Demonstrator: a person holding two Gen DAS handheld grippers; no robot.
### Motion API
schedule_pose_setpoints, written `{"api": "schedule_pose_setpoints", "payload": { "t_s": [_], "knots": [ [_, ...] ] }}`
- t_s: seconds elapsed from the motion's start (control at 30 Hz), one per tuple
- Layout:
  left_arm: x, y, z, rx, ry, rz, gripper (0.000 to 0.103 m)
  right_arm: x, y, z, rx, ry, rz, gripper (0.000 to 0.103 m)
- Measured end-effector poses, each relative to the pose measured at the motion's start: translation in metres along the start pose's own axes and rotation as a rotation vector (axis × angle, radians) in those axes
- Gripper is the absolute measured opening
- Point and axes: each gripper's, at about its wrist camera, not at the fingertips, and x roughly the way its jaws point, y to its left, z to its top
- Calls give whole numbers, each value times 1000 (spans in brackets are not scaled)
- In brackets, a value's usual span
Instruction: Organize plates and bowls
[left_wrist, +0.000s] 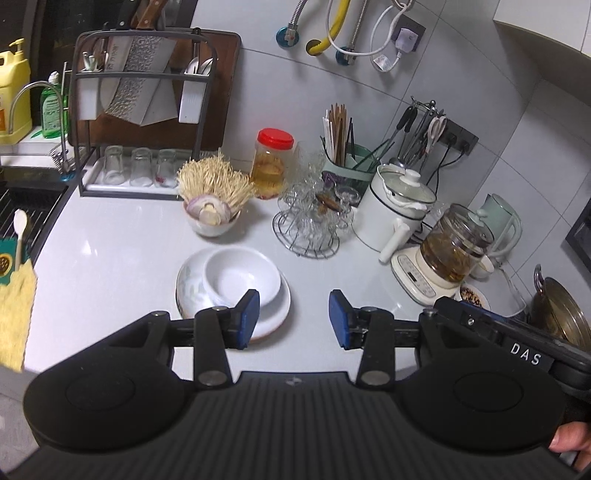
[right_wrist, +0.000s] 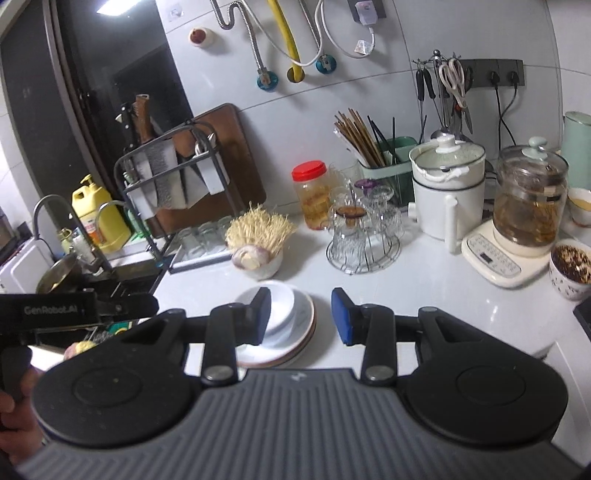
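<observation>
While the left gripper (left_wrist: 293, 319) is hanging released at lower centre of the left wrist view, its left pad is hiding part of the glossy white bowl (left_wrist: 242, 278) sitting in stacked round plates (left_wrist: 275, 314) on the pale counter (left_wrist: 110, 251).

Seen from the right wrist, the right gripper (right_wrist: 301, 315) is gaping empty, partly covering the bowl (right_wrist: 282, 306) and brown-rimmed plates (right_wrist: 306, 332) at centre.

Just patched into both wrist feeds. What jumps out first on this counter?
Dead centre, close in front of both open tongs, a white bowl sits on stacked plates. Behind it stand a small bowl of enoki mushrooms, a red-lidded jar and a wire rack of glass cups. A knife rack stands by the sink on the left; a white pot and a glass kettle stand on the right.
</observation>
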Motion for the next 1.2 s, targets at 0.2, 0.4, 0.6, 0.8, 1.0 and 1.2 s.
{"api": "schedule_pose_setpoints", "payload": {
  "t_s": [0.2,0.4,0.6,0.8,1.0,1.2],
  "knots": [
    [-18,-6,-32,1,8,25,51,-18,-1,-24,-16,26,7,40],
    [-30,-7,-55,-17,16,28,55,-29,0,-37,-38,55,2,40],
    [-37,-6,-61,-3,1,59,71,-36,-1,-40,-39,41,-12,47],
    [-41,-5,-60,-1,-13,89,92,-41,0,-39,-50,10,-25,83],
    [-43,-8,-54,14,-20,122,98,-37,-4,-38,-32,12,-31,88],
    [-42,-9,-50,26,-19,144,100,-36,-5,-37,-21,0,-46,103]
  ]
}}
